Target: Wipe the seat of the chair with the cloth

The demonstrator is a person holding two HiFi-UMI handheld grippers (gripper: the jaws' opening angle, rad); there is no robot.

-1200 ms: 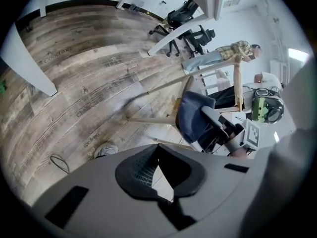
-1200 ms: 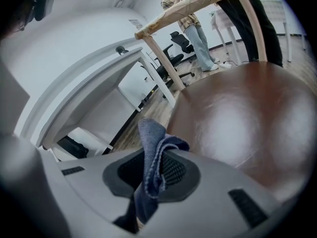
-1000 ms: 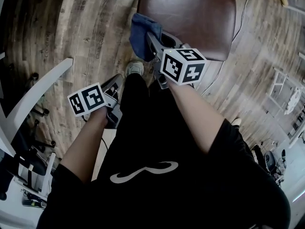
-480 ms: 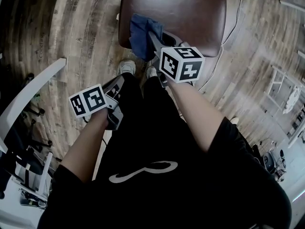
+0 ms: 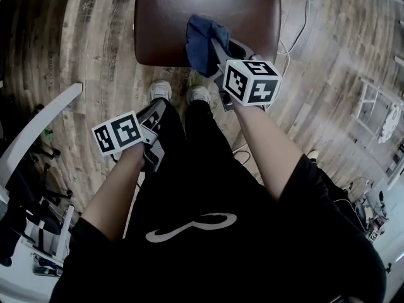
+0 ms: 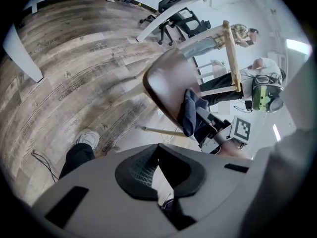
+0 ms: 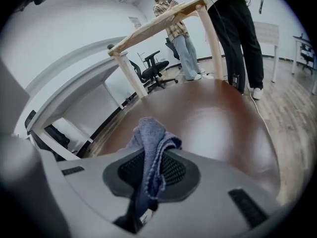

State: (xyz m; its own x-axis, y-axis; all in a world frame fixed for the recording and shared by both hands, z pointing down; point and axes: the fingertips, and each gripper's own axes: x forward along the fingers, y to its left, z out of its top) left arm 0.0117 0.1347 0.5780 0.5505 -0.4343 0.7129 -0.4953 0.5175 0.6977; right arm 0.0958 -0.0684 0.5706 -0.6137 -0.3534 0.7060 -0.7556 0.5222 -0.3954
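Worn wood-plank floor (image 5: 82,49) runs under everything, and at the top centre of the head view sits the brown chair seat (image 5: 183,8), glossy and padded. The right tongs (image 5: 213,45) are clamped on a blue cloth (image 5: 201,38). The right gripper view shows a fold pinched between the pads, and the bunched end rests on the seat by its front edge, about midway across. The left tongs (image 5: 158,106) hang left of centre in the head view, beside the person's dark trouser leg (image 5: 180,144). Their tips are drawn together with nothing between them, well apart from the chair. Against half a second ago, the cloth has slid from near the seat's left front corner toward the middle, while the left tongs sit where they were.
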